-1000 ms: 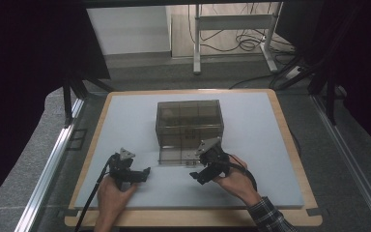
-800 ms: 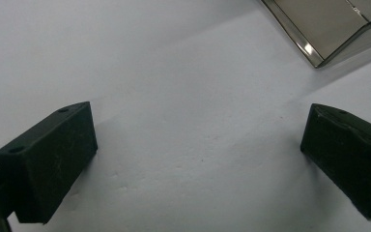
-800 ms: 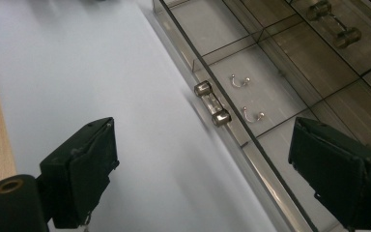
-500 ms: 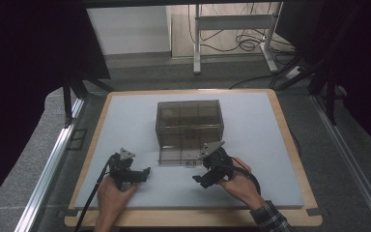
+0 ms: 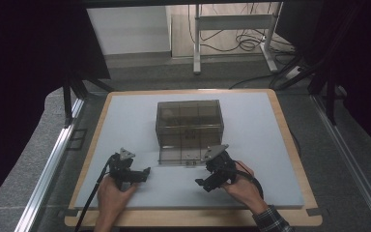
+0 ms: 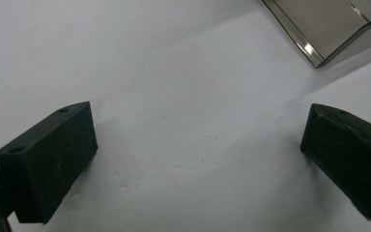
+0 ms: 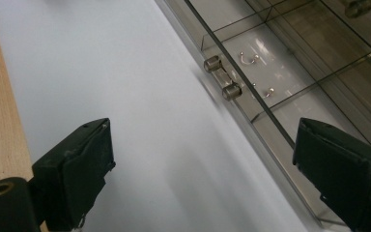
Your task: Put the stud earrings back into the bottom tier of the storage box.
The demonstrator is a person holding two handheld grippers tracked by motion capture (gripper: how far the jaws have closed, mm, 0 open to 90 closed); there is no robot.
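The right gripper (image 5: 204, 184), jaws apart and empty, has backed away from the smoked-acrylic drawer box (image 5: 189, 126) toward the table's near edge. The bottom drawer (image 5: 183, 155) stands pulled out, its knobbed handle (image 7: 222, 77) free, so the opening looks done. The left gripper (image 5: 146, 173) still rests nearby, jaws apart.

The high view looks forward and down from the person's side, taking in the whole table (image 5: 125, 111). Both gripper views sit close above the white surface (each between its own black jaws). They share the smoked box (image 5: 189, 126): at 1 o'clock (image 6: 328, 29), and at 2 o'clock (image 7: 290, 63).
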